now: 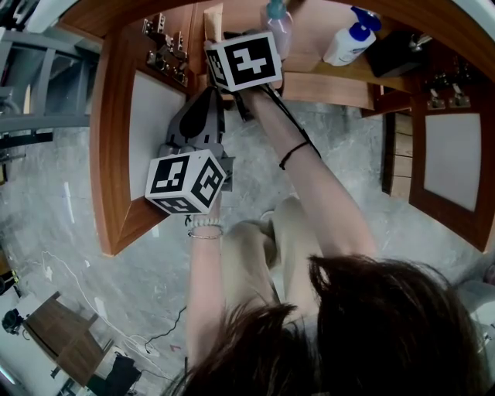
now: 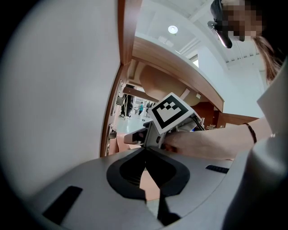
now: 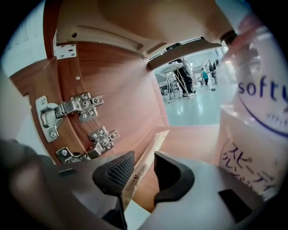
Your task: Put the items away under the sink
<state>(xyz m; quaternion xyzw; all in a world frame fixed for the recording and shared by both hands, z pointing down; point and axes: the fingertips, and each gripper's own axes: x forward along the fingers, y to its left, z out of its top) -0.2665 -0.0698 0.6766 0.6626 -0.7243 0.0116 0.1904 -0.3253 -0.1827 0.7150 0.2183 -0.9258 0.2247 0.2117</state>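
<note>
A thin tan paper packet [image 3: 153, 143] stands on the cabinet floor [image 3: 193, 139] and runs between the jaws of my right gripper [image 3: 143, 158]. It leans against the left pad, while the right pad stands clear of it, so the jaws are open. In the head view the packet [image 1: 213, 22] sticks up past that gripper's marker cube [image 1: 244, 62]. A clear bottle with a white label [image 3: 263, 103] stands just right of the jaws, blue-capped from above [image 1: 278, 22]. My left gripper [image 2: 146, 150] hangs back at the cabinet mouth, shut and empty.
A white bottle with a blue pump [image 1: 349, 40] and a black object [image 1: 390, 50] stand further right in the cabinet. Both doors are swung open: the left door [image 1: 116, 131] beside my left gripper, the right door [image 1: 452, 155] opposite. Metal hinges [image 3: 67, 110] line the left wall.
</note>
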